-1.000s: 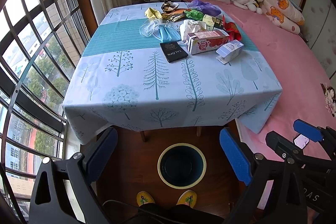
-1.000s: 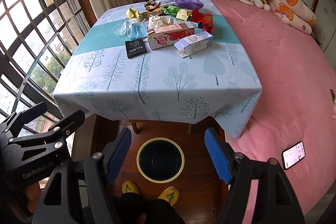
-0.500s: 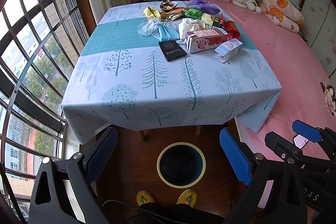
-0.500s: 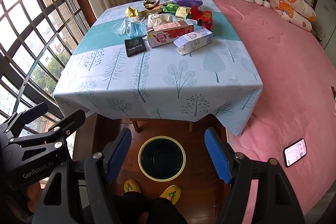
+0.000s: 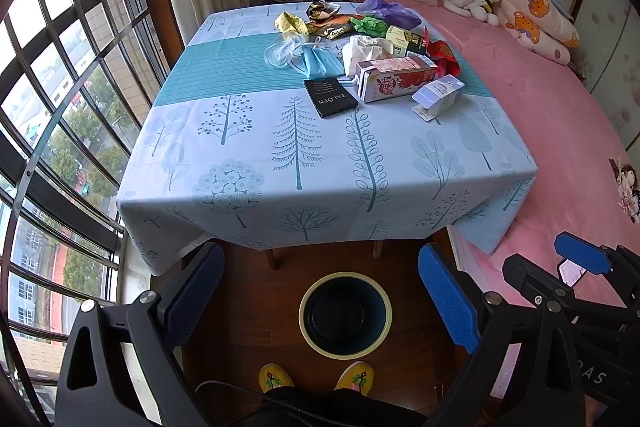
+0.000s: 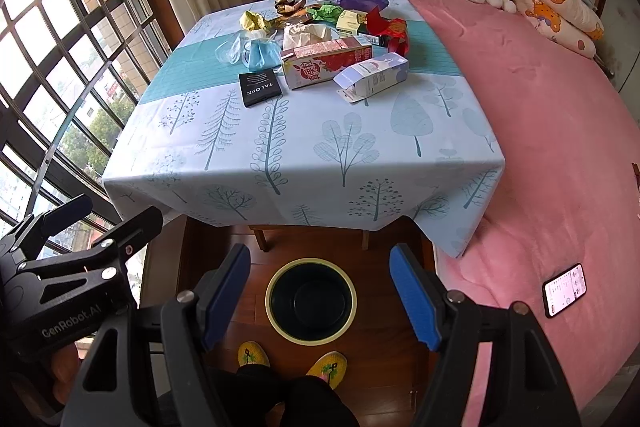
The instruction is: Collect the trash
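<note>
Both grippers hanging above the floor, well short of the trash; left gripper [image 5: 320, 291] fingers spread wide, gripping nothing; right gripper [image 6: 320, 291] fingers likewise spread, nothing between them; round dark waste bin with a cream rim [image 5: 345, 315] sitting on the wooden floor, framed between the fingers in both views, looking empty; trash pile clustering at the far end of the table [image 5: 256, 163] under a tree-print cloth; red-and-white drink carton [image 5: 394, 78] lying on its side, long axis running across the table; pale blue-white carton [image 5: 438, 96] just beside it, also on its side, open flap pointing toward the camera; flat black booklet [image 5: 330, 96] lying nearest, beside a blue face mask [image 5: 320, 61]; crumpled wrappers behind.
</note>
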Available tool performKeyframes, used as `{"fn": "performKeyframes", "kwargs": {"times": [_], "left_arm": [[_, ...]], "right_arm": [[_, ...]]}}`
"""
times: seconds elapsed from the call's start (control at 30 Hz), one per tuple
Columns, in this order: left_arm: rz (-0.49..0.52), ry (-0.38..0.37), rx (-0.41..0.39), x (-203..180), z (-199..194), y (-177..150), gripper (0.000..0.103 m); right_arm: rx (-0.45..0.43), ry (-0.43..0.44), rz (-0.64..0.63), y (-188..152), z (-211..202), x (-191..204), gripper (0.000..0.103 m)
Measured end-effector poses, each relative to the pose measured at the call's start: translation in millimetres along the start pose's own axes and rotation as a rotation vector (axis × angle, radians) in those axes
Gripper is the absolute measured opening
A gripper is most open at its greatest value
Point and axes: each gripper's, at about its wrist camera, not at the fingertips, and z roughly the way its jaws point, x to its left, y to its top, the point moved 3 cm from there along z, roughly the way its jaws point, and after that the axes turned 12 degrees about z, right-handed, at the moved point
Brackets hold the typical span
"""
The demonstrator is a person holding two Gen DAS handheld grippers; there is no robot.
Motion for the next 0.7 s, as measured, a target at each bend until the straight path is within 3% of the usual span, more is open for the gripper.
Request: {"fn": "performKeyframes", "kwargs": {"times": [0.7], "left_arm": [[0.0, -0.003, 0.0, 1.8, -0.2, -0.1, 0.096]], "right_arm": [[0.003, 0.001, 0.001, 1.1, 2.1, 1.1, 0.072]]}}
